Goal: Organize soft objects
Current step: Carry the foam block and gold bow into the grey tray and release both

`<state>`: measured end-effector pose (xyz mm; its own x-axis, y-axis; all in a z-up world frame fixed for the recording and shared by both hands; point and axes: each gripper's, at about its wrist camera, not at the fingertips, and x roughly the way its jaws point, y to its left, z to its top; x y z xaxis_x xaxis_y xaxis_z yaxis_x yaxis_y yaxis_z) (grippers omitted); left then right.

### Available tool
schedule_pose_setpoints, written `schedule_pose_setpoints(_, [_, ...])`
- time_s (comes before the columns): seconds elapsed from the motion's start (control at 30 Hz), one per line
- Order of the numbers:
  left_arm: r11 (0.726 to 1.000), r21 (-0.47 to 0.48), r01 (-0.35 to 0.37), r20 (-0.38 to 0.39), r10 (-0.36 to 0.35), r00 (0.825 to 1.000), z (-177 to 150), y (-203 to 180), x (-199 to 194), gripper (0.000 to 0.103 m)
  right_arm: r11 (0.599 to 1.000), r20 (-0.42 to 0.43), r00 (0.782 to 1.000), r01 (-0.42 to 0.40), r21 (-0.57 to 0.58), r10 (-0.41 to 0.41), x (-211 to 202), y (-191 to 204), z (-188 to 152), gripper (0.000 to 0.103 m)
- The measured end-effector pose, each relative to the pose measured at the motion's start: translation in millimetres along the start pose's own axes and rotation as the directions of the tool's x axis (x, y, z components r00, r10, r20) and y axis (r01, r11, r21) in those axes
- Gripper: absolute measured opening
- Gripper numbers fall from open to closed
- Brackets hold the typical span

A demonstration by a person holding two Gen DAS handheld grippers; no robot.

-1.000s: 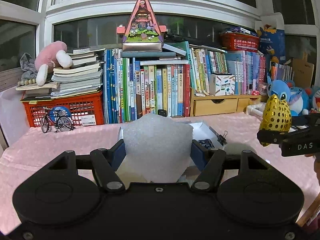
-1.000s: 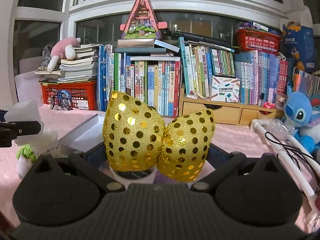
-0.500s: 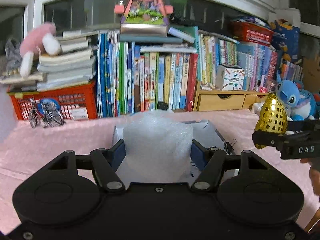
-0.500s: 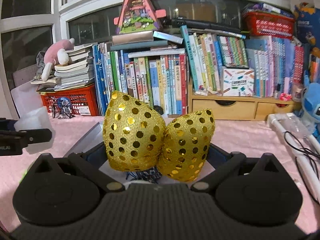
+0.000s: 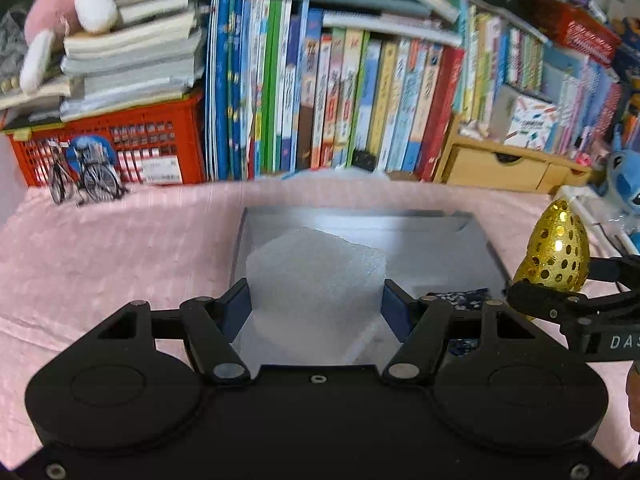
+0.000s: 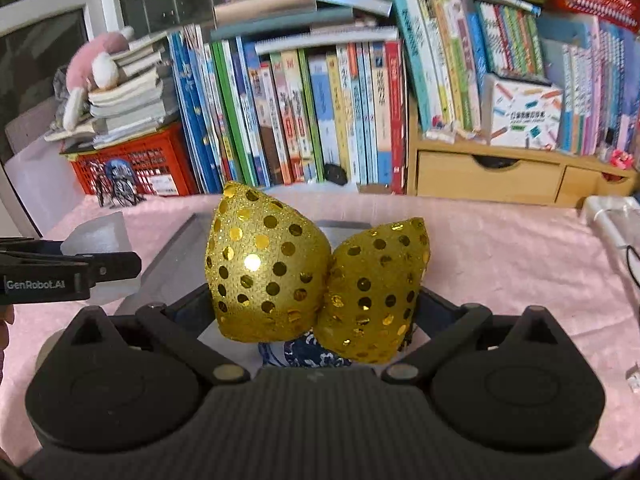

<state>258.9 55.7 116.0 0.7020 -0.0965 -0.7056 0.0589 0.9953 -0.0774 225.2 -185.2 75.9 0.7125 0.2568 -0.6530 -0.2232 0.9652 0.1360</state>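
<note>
Matt white foam block; glossy gold sequinned cloth bow

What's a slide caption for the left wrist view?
Left gripper holds white foam block over grey tray on pink cloth.

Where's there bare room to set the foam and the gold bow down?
Free: the grey tray's floor beyond the foam block, and the pink cloth between tray and toy bicycle. Crowded: the blue patterned item at the tray's near corner, under the gold bow.
</note>
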Motion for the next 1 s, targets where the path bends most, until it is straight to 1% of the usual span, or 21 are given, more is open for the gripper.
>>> schedule_pose_setpoints(0.1, [1.000,-0.023,-0.006,-0.041,0.005,0.999,3.6,4.6,17.4,0.066,1.000,-0.028,1.000,0.003,-0.017,-0.003,13.2,2.4,3.9,0.103])
schedule_pose_setpoints(0.37, [0.999,-0.044,-0.024,-0.107,0.019,0.994,9.7,10.8,47.4,0.066,0.999,-0.088,0.996,-0.007,-0.035,0.004,40.6,8.9,13.1,0.103])
schedule_pose_setpoints(0.5, [0.999,-0.042,-0.027,-0.128,0.021,0.992,11.0,9.8,54.0,0.066,0.998,-0.114,0.993,-0.004,-0.055,-0.002,51.9,13.8,15.0,0.103])
schedule_pose_setpoints(0.7, [0.998,-0.052,-0.023,-0.160,0.015,0.987,10.9,11.6,62.0,0.068,0.996,-0.132,0.991,0.003,-0.089,-0.014,61.7,20.0,14.8,0.103])
schedule_pose_setpoints(0.87, [0.998,-0.062,-0.024,-0.173,0.013,0.985,12.9,13.2,66.8,0.068,0.994,-0.140,0.990,0.014,-0.104,-0.028,68.5,21.4,15.8,0.103])
schedule_pose_setpoints(1.0, [0.998,-0.066,-0.023,-0.181,0.011,0.983,15.1,12.8,69.3,0.074,0.992,-0.146,0.988,0.026,-0.120,-0.044,74.2,22.5,17.9,0.103])
